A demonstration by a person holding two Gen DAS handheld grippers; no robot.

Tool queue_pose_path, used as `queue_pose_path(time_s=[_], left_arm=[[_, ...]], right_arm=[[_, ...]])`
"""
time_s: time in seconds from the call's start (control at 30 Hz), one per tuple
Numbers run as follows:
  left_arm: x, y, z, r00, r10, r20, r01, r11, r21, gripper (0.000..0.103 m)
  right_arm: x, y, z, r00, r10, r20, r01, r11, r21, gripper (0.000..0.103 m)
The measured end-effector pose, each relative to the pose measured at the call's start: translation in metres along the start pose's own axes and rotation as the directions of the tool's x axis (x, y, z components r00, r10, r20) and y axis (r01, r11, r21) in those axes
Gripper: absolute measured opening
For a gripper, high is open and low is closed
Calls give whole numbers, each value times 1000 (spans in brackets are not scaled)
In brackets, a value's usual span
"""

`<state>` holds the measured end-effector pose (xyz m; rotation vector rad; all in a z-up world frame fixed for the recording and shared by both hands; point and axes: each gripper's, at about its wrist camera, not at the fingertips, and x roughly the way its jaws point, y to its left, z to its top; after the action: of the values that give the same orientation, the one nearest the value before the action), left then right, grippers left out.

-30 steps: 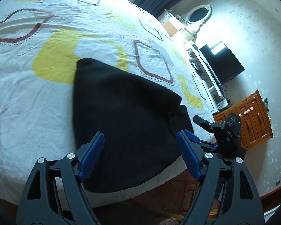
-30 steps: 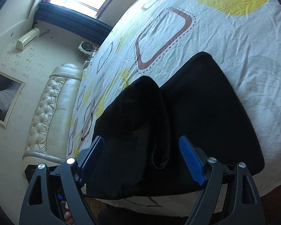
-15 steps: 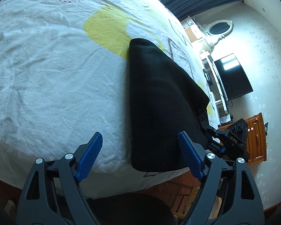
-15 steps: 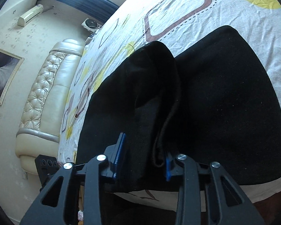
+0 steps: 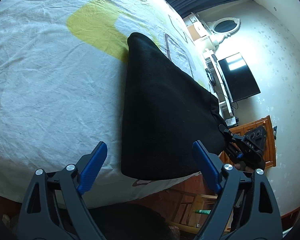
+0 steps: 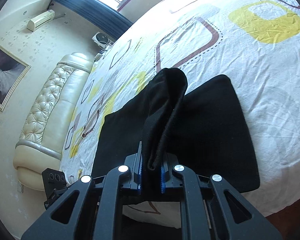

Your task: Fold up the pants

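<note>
I see the bed under its white patterned sheet, with the black pants folded at its near edge. My right gripper is closing, pinching a raised fold; my left gripper hangs spread, touching nothing.

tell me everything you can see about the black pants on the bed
The black pants are plain, matte, soft knit-looking fabric, already folded into a compact dark slab lying near the edge of the patterned bedsheet. Most of it rests flat on the sheet. One edge is bunched and lifted into a ridge, with a stitched hem showing, pinched between the blue pads of the right tool, whose jaws are closing on it. The left tool stands open at the pants' near corner, not touching them.
</note>
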<state>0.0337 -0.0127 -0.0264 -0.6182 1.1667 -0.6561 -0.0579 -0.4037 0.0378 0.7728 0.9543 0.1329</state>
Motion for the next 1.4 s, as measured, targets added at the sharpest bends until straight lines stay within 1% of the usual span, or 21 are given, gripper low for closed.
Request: queue_pose_path(time_s=[0.17,0.27,0.33,0.4,0.47,0.53,0.57,0.6,0.63,0.67,0.77,0.9,0.97,1.03,1.13,1.2,1.23,1.27,1.3,1.33,1.4], left_arm=[[11,-8,1,1000,-16,-16,16,1000,2,87],[21,-13,-1,999,-19,-36,19,1000,7,87],[30,-12,-1,998,0,-60,1,1000,15,87],[37,-10,-5,996,24,-81,-23,1000,14,87],[42,-6,-8,995,32,-95,-32,999,7,87],[40,-4,-10,996,12,-84,-12,1000,-1,87],[38,-2,-10,997,0,-81,-1,1000,-13,87],[36,0,-10,997,-16,-78,14,999,-30,87],[35,3,-10,997,-36,-75,32,998,-49,87],[34,5,-10,996,-57,-73,52,996,-70,87],[34,12,-11,993,-98,-68,89,989,-116,87],[40,11,-13,988,-138,-69,127,981,-144,87],[43,12,-14,985,-159,-68,147,977,-157,87],[47,11,-13,983,-172,-63,160,974,-160,87],[51,10,-12,985,-168,-49,159,975,-153,87],[52,5,-11,986,-165,-32,159,977,-140,87],[53,3,-13,988,-151,-33,145,981,-127,83],[54,0,-13,992,-119,-37,114,988,-107,77],[55,-1,-13,995,-86,-46,82,993,-82,66],[57,-4,-14,997,-58,-51,55,997,-62,64],[57,-7,-15,998,-29,-49,28,999,-31,56]], right_arm=[[-17,-32,1,998,-65,27,63,997,51,12],[-12,-54,-4,993,-115,3,114,990,87,12],[-1,-66,-8,996,-83,-17,85,987,135,13],[-6,-80,-9,1000,-30,-4,30,983,182,15],[-11,-85,-8,1000,10,-3,-9,976,217,20],[-22,-89,-6,1000,22,17,-26,971,237,31],[-27,-91,-4,999,29,38,-37,969,244,53],[-35,-92,-5,998,20,64,-35,967,252,82],[-41,-96,-7,996,1,90,-25,965,262,84],[-43,-99,-9,995,2,100,-29,962,271,84],[-33,-110,-16,996,58,61,-74,947,311,84],[-15,-111,-28,990,140,20,-139,936,324,84],[-8,-105,-31,993,121,3,-116,946,302,85],[-5,-102,-32,993,117,-2,-112,950,291,85],[-6,-108,-35,990,139,5,-135,944,301,85],[-6,-112,-36,989,148,11,-144,939,311,82],[-7,-113,-37,990,143,10,-139,941,309,80],[-7,-113,-37,992,126,2,-120,946,300,71],[-6,-111,-37,995,97,-13,-89,954,285,63],[-6,-109,-37,997,73,-22,-64,961,270,61],[-6,-107,-38,998,59,-23,-51,964,263,56]])
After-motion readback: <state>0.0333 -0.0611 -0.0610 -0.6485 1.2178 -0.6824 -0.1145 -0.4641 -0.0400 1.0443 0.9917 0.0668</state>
